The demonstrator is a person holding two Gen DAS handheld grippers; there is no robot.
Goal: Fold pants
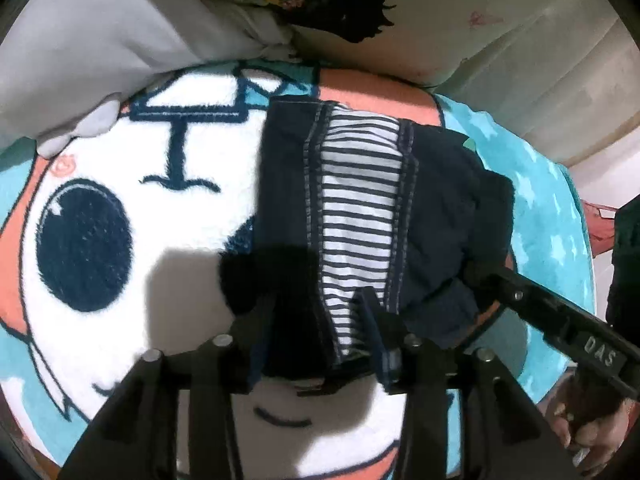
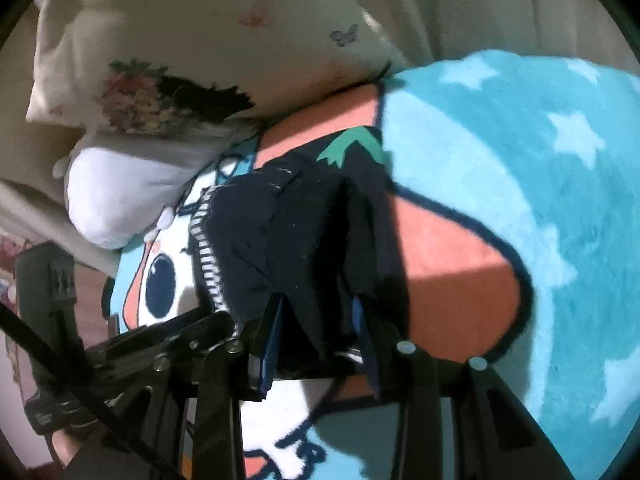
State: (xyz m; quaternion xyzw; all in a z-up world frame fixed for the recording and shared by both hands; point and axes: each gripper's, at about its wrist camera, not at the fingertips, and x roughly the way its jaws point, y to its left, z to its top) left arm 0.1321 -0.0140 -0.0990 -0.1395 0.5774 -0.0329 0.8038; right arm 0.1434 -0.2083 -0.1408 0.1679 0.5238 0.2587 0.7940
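Small dark navy pants (image 1: pixel 432 200) with a striped white-and-navy lining (image 1: pixel 356 208) lie on a cartoon blanket (image 1: pixel 120 208). My left gripper (image 1: pixel 316 320) is shut on the near edge of the pants, cloth and lining bunched between its fingers. My right gripper (image 2: pixel 316 320) is shut on another part of the same pants (image 2: pixel 288 232), dark cloth draped over its fingers. The right gripper also shows in the left wrist view (image 1: pixel 476 272) at the pants' right side. The left gripper shows at the lower left of the right wrist view (image 2: pixel 224 324).
The blanket (image 2: pixel 520 160) is teal with white stars, orange and white patches. A white pillow (image 1: pixel 100 40) and a floral cushion (image 2: pixel 192 80) lie at the far side. A beige wall or headboard (image 1: pixel 540 60) stands behind.
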